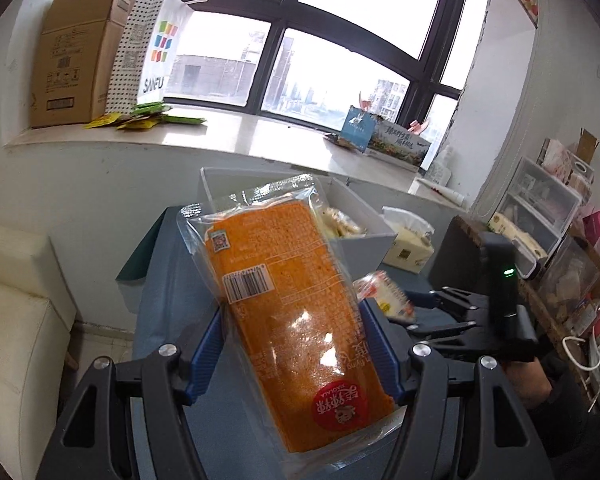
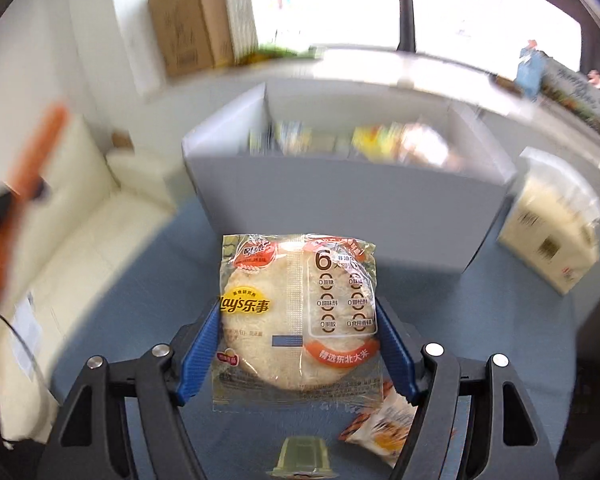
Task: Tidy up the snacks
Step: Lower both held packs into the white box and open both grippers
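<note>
My left gripper [image 1: 292, 344] is shut on a long orange snack pack [image 1: 284, 300] in clear wrap, held up above the blue table [image 1: 168, 304]. My right gripper [image 2: 298, 340] is shut on a round Lay's rice cracker pack [image 2: 296, 316], lifted over the table in front of the white storage box [image 2: 340, 184]. The box holds several snacks and also shows in the left wrist view [image 1: 360, 216], behind the orange pack. The right gripper's body [image 1: 480, 312] with the cracker pack [image 1: 384, 292] shows at the right of the left wrist view.
A tissue pack [image 2: 548, 240] stands right of the box. A small jelly cup [image 2: 302, 458] and an orange-white snack packet [image 2: 384, 428] lie on the table below my right gripper. A cream sofa [image 2: 72, 220] is at the left. The windowsill [image 1: 220, 132] carries boxes and bags.
</note>
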{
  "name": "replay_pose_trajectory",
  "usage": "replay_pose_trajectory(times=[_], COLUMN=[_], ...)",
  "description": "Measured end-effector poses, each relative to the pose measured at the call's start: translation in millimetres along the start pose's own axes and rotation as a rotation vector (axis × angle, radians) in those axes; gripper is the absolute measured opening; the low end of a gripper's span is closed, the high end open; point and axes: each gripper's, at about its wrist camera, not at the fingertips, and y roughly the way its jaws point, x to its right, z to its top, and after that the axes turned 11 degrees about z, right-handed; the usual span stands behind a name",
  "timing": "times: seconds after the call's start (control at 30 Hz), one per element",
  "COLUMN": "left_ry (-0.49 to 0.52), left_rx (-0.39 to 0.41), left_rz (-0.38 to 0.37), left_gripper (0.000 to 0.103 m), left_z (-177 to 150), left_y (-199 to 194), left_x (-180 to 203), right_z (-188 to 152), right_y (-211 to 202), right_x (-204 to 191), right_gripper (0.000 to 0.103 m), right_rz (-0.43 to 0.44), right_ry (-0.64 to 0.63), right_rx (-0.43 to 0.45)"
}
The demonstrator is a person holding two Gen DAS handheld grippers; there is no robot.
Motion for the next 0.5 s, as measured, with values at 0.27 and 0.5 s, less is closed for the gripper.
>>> replay_pose_trajectory(times=[0.27, 0.5], left_ry=[0.047, 0.066], left_rx=[0.019, -0.074], left_rz=[-0.057, -0.014], left_gripper=[0.071, 0.071], left_z=[85.0, 141.1], left_y=[62.8, 162.1], left_x=[20.5, 20.6], right_z=[82.1, 161.5], right_y=[-39.9, 19.5], right_x=[31.9, 79.5], right_gripper=[0.077, 0.077], right_rz=[0.018, 0.016], right_ry=[0.082, 0.216], right_rx=[0.189, 0.137])
